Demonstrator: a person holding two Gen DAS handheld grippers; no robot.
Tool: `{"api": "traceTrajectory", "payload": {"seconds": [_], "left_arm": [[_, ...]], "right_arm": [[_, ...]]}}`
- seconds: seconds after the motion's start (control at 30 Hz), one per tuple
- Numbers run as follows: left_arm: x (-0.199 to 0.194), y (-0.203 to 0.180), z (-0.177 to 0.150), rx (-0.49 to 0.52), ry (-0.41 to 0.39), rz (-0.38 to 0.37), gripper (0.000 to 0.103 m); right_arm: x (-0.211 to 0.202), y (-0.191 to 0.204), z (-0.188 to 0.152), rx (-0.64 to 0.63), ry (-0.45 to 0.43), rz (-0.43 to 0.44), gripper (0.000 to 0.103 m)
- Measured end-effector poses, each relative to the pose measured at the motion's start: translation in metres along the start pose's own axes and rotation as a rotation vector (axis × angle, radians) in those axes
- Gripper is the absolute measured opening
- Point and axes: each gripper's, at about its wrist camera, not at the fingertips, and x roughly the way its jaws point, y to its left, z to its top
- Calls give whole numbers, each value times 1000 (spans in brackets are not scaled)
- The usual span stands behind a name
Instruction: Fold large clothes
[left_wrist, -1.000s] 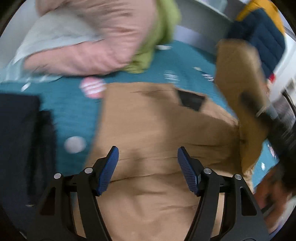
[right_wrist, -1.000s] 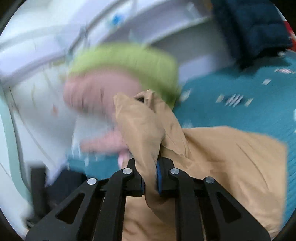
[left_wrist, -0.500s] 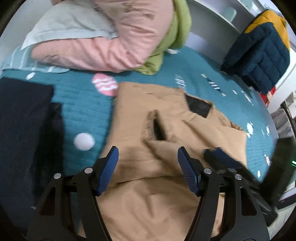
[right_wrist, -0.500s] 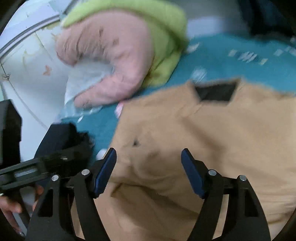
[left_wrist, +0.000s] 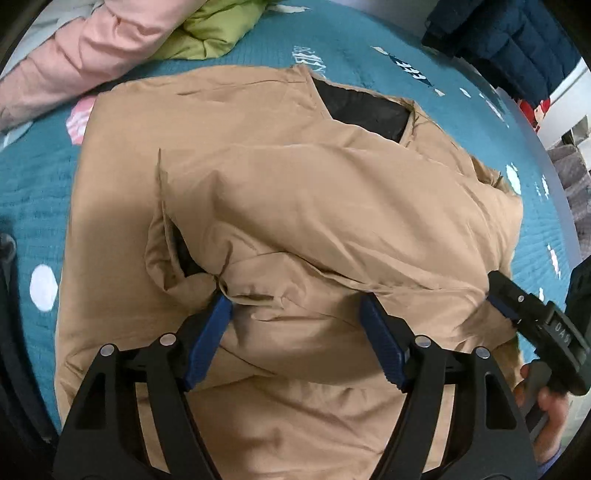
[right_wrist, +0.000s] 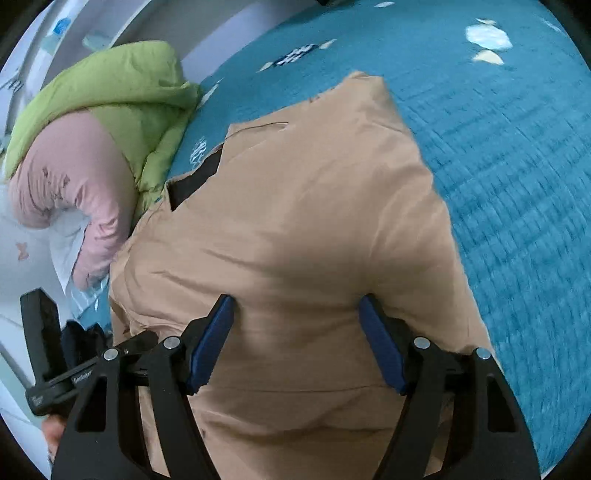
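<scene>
Tan jacket (left_wrist: 295, 192) hem cut off by bottom edge; bedspread (right_wrist: 517, 184) blurred.

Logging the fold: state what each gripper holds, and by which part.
Nothing is held. The left gripper and right gripper are both open over the tan jacket, with no fabric pinched.

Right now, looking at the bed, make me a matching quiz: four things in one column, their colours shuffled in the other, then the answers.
Things:
1. coat
2. bedspread
3. puffer
4. gripper pads

Colours:
A. green
B. blue
C. tan
D. teal

Pairs: 1-C, 2-D, 3-A, 4-B
</scene>
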Motion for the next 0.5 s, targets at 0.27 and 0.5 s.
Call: {"api": "traceTrajectory", "payload": {"seconds": [0.27,0.5], "left_arm": [[-67,36,33,-29,-151,-29,86],[-48,95,92,-128,-83,134,87]], "right_arm": [[-45,17,46,-4,-66,80,72],[-20,-4,128,29,-39,-123,73]]}}
